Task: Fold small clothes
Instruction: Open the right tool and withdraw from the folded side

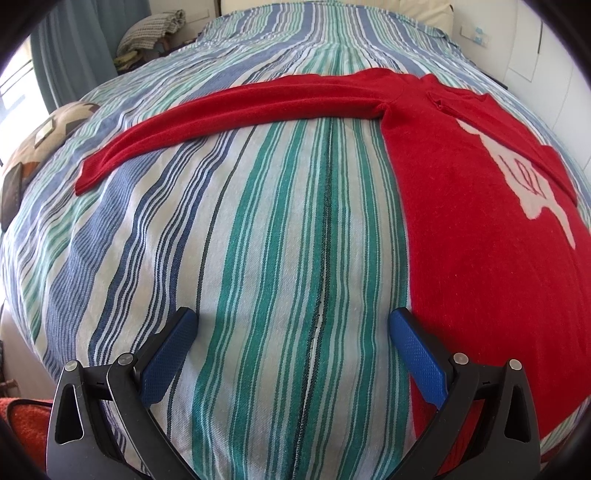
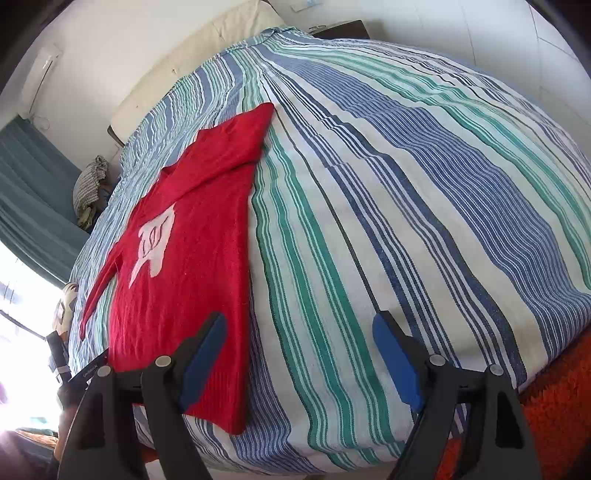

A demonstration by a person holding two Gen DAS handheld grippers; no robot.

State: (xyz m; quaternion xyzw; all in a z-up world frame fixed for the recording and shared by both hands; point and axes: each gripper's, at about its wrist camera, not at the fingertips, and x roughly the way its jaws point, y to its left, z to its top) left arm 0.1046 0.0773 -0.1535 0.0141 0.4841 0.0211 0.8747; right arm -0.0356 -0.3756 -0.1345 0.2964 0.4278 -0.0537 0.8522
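Note:
A red knit sweater (image 1: 472, 229) with a white motif lies flat on the striped bed. One sleeve (image 1: 221, 114) stretches out to the left; the other side is folded in over the body. My left gripper (image 1: 291, 332) is open and empty, hovering over bare bedspread just left of the sweater's hem. The sweater also shows in the right wrist view (image 2: 192, 258), with its straight folded edge on the right. My right gripper (image 2: 299, 343) is open and empty, just right of the sweater's lower corner, its left finger (image 2: 207, 350) over the red fabric.
The bed has a blue, green and white striped cover (image 1: 258, 240). A patterned cushion (image 1: 48, 136) lies at its left edge, a pile of cloth (image 1: 151, 33) beyond it. An orange rug (image 2: 554, 424) lies below the bed's near edge. Curtains (image 2: 26, 192) hang at the left.

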